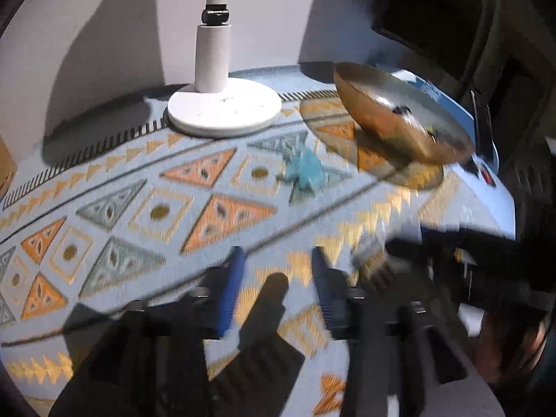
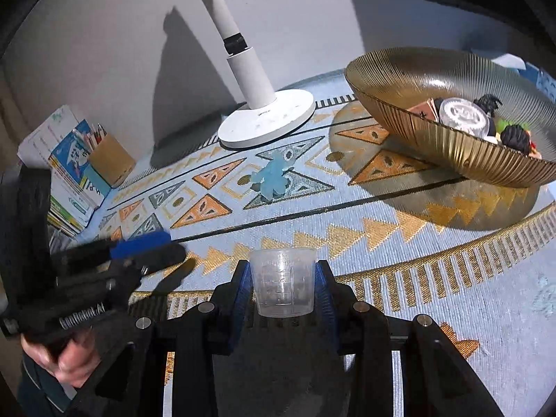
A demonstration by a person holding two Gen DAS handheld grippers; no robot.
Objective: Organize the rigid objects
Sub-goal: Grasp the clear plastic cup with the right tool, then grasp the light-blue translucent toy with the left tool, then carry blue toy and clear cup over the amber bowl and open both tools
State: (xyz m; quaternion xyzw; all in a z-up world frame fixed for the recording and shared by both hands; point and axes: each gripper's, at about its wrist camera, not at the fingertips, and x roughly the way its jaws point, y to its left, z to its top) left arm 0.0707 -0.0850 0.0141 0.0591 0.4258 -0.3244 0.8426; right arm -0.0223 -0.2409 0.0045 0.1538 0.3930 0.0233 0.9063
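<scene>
1. One clear measuring cup (image 2: 283, 279) stands upright between the blue pads of the right gripper (image 2: 283, 286), which pinches it on both sides above the near edge of the surface (image 2: 434, 299).
2. The left gripper (image 1: 276, 278) has its two blue pads spread with a gap between them and nothing in the gap; only the patterned cloth shows through. In the right wrist view it sits at the near left, held by a hand (image 2: 69, 358).
3. One ribbed amber glass bowl (image 2: 462, 153) rests toward the far right corner of the surface. Inside it lie several small things: one round clear lid (image 2: 464, 114), one tan card-like piece (image 2: 424, 111) and two dark figures (image 2: 517, 135); more may be hidden by the rim.
4. One pale blue toy figure (image 2: 272, 177) lies flat on the cloth near the middle, between the lamp and the cup, well apart from both grippers.
5. One white lamp (image 2: 267, 121) stands on its round base at the far edge.
6. One brown pencil holder (image 2: 111, 160) stands at the far left corner, just beside a stack of books (image 2: 66, 173).
</scene>
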